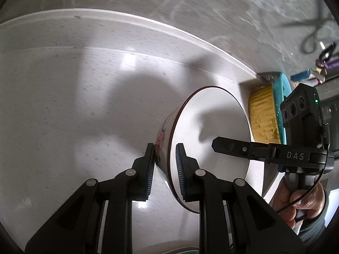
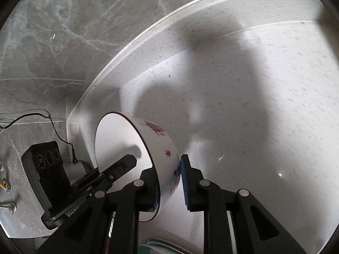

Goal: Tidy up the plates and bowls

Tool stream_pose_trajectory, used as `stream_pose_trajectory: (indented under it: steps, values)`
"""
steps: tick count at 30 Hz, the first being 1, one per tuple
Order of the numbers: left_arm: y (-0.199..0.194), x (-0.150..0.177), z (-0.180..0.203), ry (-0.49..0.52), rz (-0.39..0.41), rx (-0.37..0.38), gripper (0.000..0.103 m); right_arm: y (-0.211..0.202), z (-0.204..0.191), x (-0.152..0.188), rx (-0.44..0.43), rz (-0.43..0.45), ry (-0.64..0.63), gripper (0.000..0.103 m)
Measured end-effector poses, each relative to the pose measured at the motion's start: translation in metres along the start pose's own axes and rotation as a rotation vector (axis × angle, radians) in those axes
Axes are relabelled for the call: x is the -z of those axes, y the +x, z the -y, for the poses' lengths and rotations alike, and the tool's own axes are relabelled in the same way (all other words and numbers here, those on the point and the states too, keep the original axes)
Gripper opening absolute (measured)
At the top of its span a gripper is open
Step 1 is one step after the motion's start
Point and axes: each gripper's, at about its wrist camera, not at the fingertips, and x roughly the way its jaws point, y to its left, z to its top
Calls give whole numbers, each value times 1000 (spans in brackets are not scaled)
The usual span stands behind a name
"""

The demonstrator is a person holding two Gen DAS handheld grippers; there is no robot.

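Observation:
A white bowl [image 1: 211, 127] with a dark red rim and red flower prints on its outside hangs tilted above the pale speckled counter [image 1: 63, 105], gripped from two sides. My left gripper [image 1: 165, 150] is shut on its near wall, one pad outside and one inside. My right gripper [image 2: 168, 166] is shut on the opposite wall of the same bowl [image 2: 118, 141] in the same way. In each wrist view the other gripper's inner finger [image 1: 224, 145] [image 2: 125, 163] reaches into the bowl; its outer finger is hidden.
A grey marble wall [image 2: 53, 31] rises behind the counter's raised back ledge [image 1: 148, 23]. A yellow and teal sponge [image 1: 264, 114] stands at the counter's right end. A teal dish rim [image 2: 152, 247] shows below the grippers. A black cable [image 2: 53, 124] hangs at left.

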Motion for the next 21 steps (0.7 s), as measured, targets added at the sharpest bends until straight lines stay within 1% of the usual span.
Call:
stream_pose_trajectory:
  steps: [9, 16, 21]
  values:
    - [0, 26, 42, 53, -32, 6, 18, -37, 27, 33, -15, 30, 21, 23]
    - [0, 53, 87, 95, -45, 15, 18, -71, 56, 58, -33, 59, 45, 23]
    - [11, 73, 126, 131, -65, 23, 18, -93, 79, 78, -44, 80, 74, 23]
